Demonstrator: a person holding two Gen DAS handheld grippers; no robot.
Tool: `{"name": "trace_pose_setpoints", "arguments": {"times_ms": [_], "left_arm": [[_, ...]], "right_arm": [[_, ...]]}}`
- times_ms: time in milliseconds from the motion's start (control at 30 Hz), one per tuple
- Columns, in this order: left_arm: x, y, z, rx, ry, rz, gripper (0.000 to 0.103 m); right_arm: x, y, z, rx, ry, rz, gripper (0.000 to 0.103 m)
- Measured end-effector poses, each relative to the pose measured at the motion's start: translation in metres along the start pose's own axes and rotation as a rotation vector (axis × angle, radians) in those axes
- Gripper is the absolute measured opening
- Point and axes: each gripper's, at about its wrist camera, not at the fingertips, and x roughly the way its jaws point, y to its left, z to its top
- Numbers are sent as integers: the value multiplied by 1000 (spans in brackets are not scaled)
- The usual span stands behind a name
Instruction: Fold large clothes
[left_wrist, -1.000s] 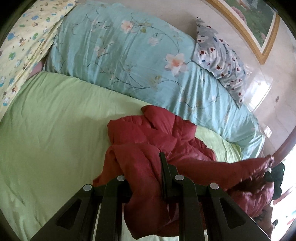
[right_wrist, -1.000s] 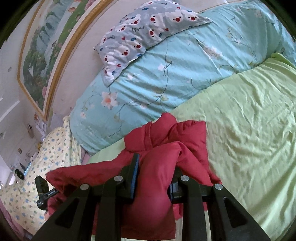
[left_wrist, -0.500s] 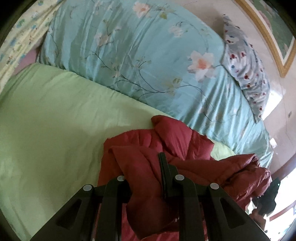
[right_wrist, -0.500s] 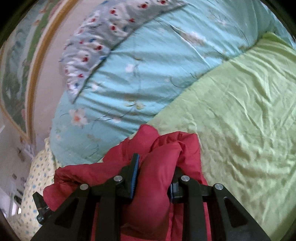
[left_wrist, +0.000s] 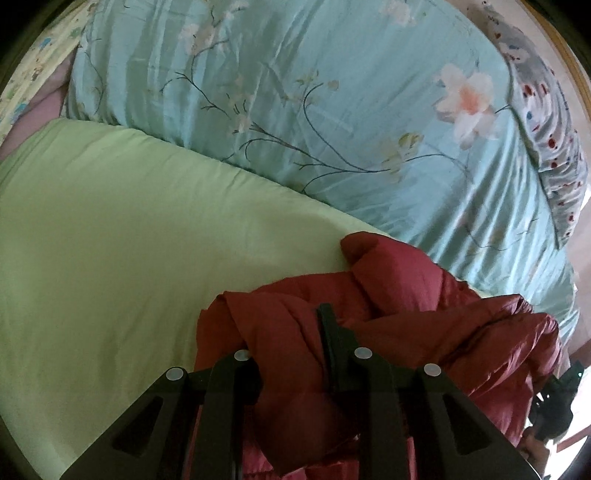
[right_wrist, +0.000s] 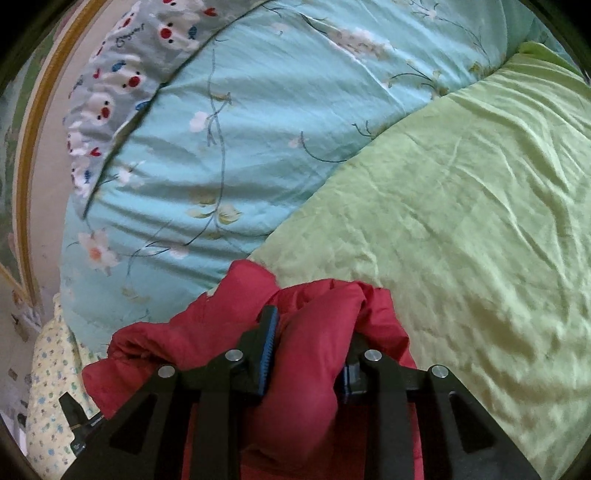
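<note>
Both grippers hold the red padded jacket (left_wrist: 388, 325) over the bed, w/ the light green sheet (left_wrist: 110, 240) under it. Left gripper (left_wrist: 291, 343): closed down on a thick roll of the jacket, right finger (left_wrist: 328, 332) pressed into the fabric, left finger mostly buried so I can't quite see its tip. It points fwd and slightly down toward the bedding. Right gripper (right_wrist: 310, 343): blue-padded fingers (right_wrist: 271, 347) squeezing a fat bunch of the same jacket (right_wrist: 306, 369), jaws partway apart w/ cloth filling the gap. Angled toward the head of the bed. Rest of the jacket sags btw the two (crumpled, not flat), one lobe lying on the sheet just beside the teal floral duvet (left_wrist: 332, 110). Grey patterned pillow (right_wrist: 122, 85) lies on the duvet's far edge. In the right view the left gripper's tip (right_wrist: 74, 410) shows at lower left, near the yellow print fabric (right_wrist: 48, 387)
</note>
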Motion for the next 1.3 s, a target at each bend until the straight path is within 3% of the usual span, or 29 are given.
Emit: {"name": "trace_pose_setpoints", "arguments": {"times_ms": [300,400,567,633,767,933,1000,1100,1167,1300], "left_arm": [[29,12,11,-50,40,-28,23],[11,6,10,2,11,-25,25],[-32,1,-3,72,-43,-9,45],[-49,-1,-8,83,-66,-17,49],[-77,-11,-23,106,-79,-82,49],[-78,-48,-52,243,-20,-138,49],[-64,-69,-69,345,10,-111,49],[-37,-82,-84,437,5,54,49],[-23,-77,-84,432,6,96,49],[-14,-62,-76,376,5,97,49]], "right_arm": [[32,-12,2,40,-19,-25,30],[39,-10,4,34,-20,-37,30],[48,-6,4,4,-30,-54,30],[50,-6,4,6,-34,-57,30],[54,-8,5,18,-36,-66,30],[55,-4,5,7,-30,-79,32],[52,-4,5,15,-30,-65,34],[43,-3,7,16,-25,-43,39],[32,0,10,18,-22,-22,44],[-4,11,12,-20,-63,11,60]]}}
